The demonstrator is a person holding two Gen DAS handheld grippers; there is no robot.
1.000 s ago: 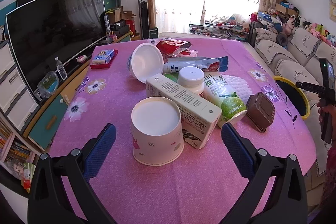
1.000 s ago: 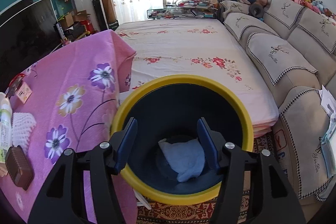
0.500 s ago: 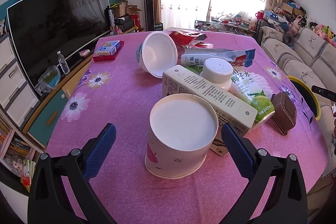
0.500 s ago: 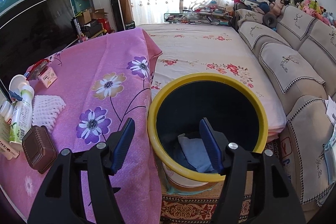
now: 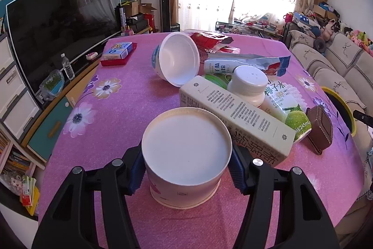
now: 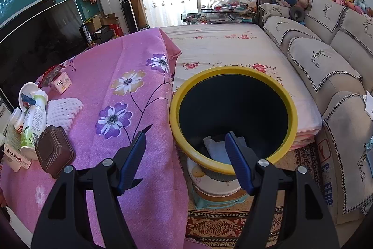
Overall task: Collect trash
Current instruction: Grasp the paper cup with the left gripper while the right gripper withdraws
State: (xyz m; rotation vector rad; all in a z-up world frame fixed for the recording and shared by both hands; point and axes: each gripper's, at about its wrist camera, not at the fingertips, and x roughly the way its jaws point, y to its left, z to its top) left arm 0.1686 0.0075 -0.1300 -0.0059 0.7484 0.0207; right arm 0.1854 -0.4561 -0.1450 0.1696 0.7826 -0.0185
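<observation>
Upturned paper cup (image 5: 186, 155) between just-closed left tool (image 5: 186, 169) pads, pressed both sides

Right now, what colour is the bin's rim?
Yellow, around a dark inside; the bin shows best in the right wrist view.

Matt paper cup (image 5: 186, 155) between ribbed blue rubbery pads (image 5: 236, 169); printed cardboard carton (image 5: 235, 118) just behind; fuzzy pink cloth (image 5: 112, 113) beneath. Glossy yellow-rimmed plastic bin (image 6: 233, 71) ahead of right gripper (image 6: 186, 155).
</observation>
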